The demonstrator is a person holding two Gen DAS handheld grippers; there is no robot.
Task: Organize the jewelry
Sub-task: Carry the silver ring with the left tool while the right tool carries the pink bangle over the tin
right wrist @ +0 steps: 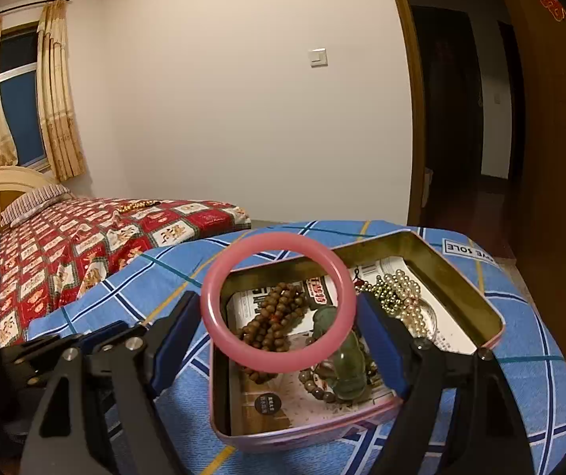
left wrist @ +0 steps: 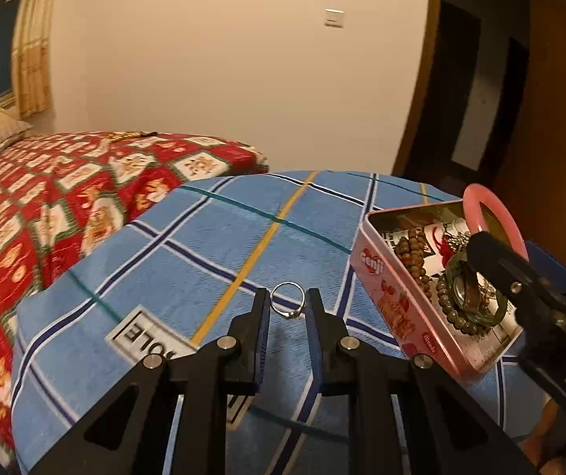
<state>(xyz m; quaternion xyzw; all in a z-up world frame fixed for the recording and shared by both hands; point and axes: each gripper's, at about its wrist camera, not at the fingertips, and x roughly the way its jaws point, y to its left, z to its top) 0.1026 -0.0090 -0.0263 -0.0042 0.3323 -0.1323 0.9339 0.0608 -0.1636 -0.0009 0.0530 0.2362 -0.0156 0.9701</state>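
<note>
The left tool (left wrist: 287,308) is pinching a small silver ring (left wrist: 288,305) between its two black fingers, which are nearly together. The ring is standing up just above the blue checked cloth (left wrist: 211,245) that is covering the bench. The right tool (right wrist: 279,308) is holding a pink bangle (right wrist: 278,304), with its fingers spread wide and pressing on both sides of it. The bangle is hanging over an open pink tin (right wrist: 492,316). The tin is sitting on the cloth, just to the right of the ring. Inside the tin are lying brown bead strings (right wrist: 273,312), a green bangle (right wrist: 346,360) and shiny pale beads (right wrist: 399,291). A bed with a red patterned cover (left wrist: 65,198) is standing behind the bench.
</note>
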